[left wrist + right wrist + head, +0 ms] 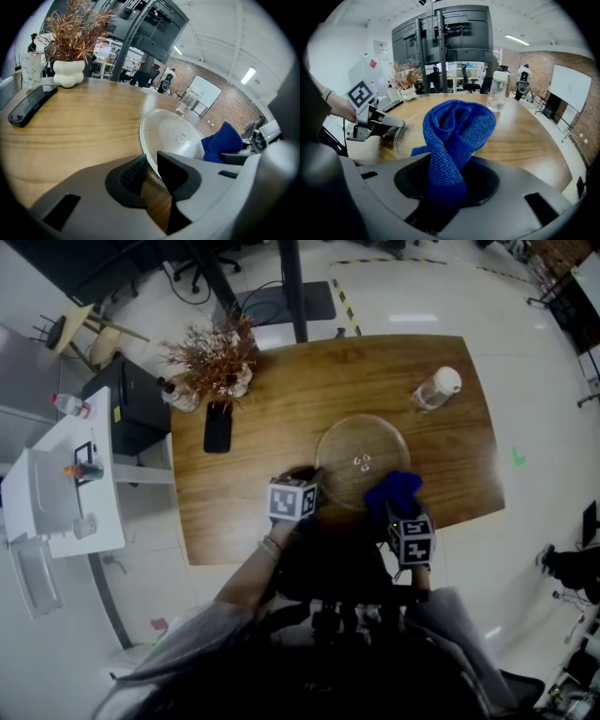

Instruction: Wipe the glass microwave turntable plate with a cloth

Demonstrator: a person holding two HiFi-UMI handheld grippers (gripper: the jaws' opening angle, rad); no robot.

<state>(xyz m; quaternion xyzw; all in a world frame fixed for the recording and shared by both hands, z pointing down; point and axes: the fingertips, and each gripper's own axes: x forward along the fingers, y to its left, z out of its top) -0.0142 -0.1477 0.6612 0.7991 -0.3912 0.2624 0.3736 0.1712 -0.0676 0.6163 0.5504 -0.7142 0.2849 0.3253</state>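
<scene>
The clear glass turntable plate lies flat on the wooden table, close to the near edge. My left gripper is at the plate's left rim. In the left gripper view its jaws are shut on the rim of the plate. My right gripper is at the plate's near right edge, shut on a bunched blue cloth. In the right gripper view the cloth rises out of the jaws and hides most of the plate. Whether the cloth touches the glass I cannot tell.
A clear bottle with a white cap stands at the far right of the table. A black phone and a white vase of dried plants sit at the far left. A black cabinet stands left of the table.
</scene>
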